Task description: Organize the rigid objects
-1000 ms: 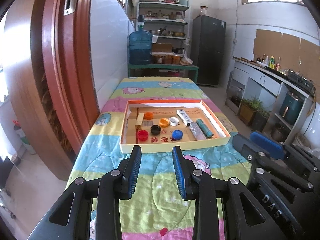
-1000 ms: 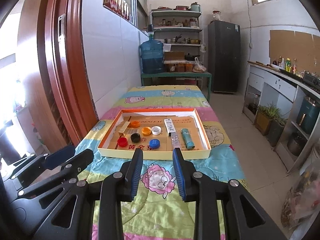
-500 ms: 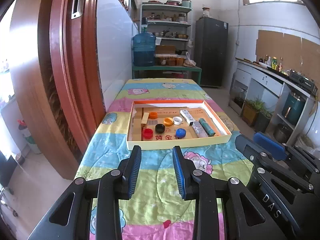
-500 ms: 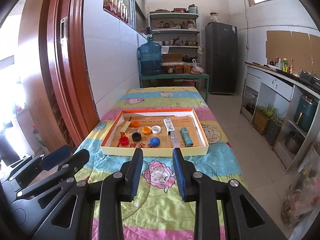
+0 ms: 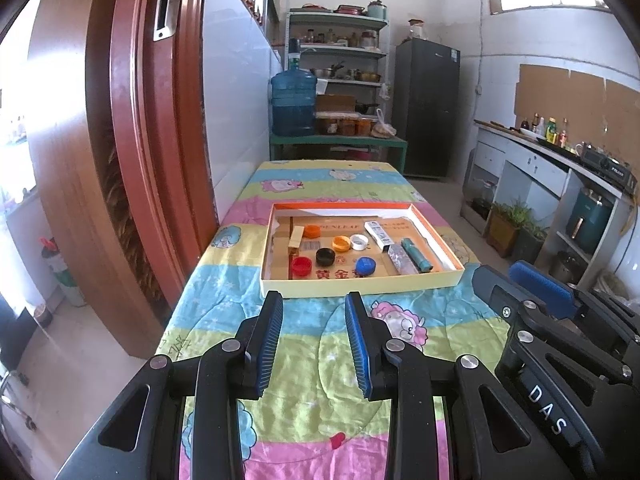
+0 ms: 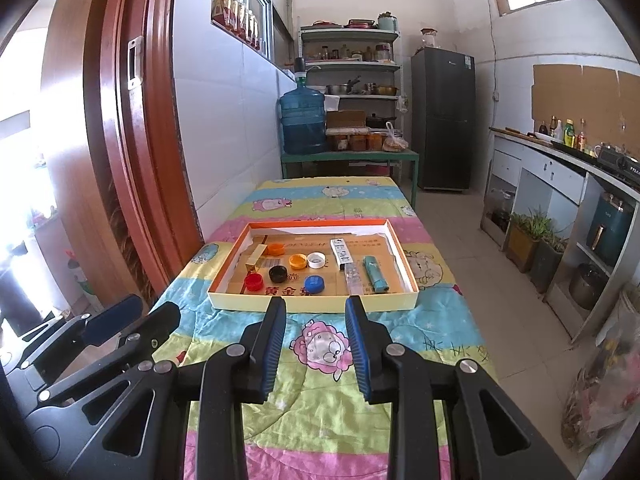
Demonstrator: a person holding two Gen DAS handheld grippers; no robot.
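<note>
On the table (image 5: 304, 364), under a striped cartoon quilt, a shallow cardboard tray (image 5: 360, 282) sits square in front of both claws, its near wall just beyond their tips. The left claw (image 5: 314, 320) and the right claw (image 6: 316, 322) both hover over the quilt, jaws parted and empty, well short of anything to grasp.

Inside the tray the rigid pieces lie in two loose groups. To the left are the bottle caps: a red cap (image 5: 301, 266), a black cap (image 5: 325, 256), a blue cap (image 5: 365, 266), two orange ones (image 5: 340, 243) and a white cap (image 5: 359, 241), with a small tan block (image 5: 295, 237) at the far left. To the right lie a white box (image 5: 377, 233), a clear wrapped tube (image 5: 402, 261) and a teal tube (image 5: 417, 255), the last two side by side and apparently touching.

The likely troubles come from crowding and from the tray itself. The caps are low and close together, so a claw coming down on one could nudge its neighbour or skate off the rim and flick it away. The two tubes are round and could roll once one is lifted from the other. The tray wall stands between the claws and the near row, so a shallow approach may catch it and shove the light tray across the soft quilt. With both claws aimed at the same middle stretch, they could also knock together.
</note>
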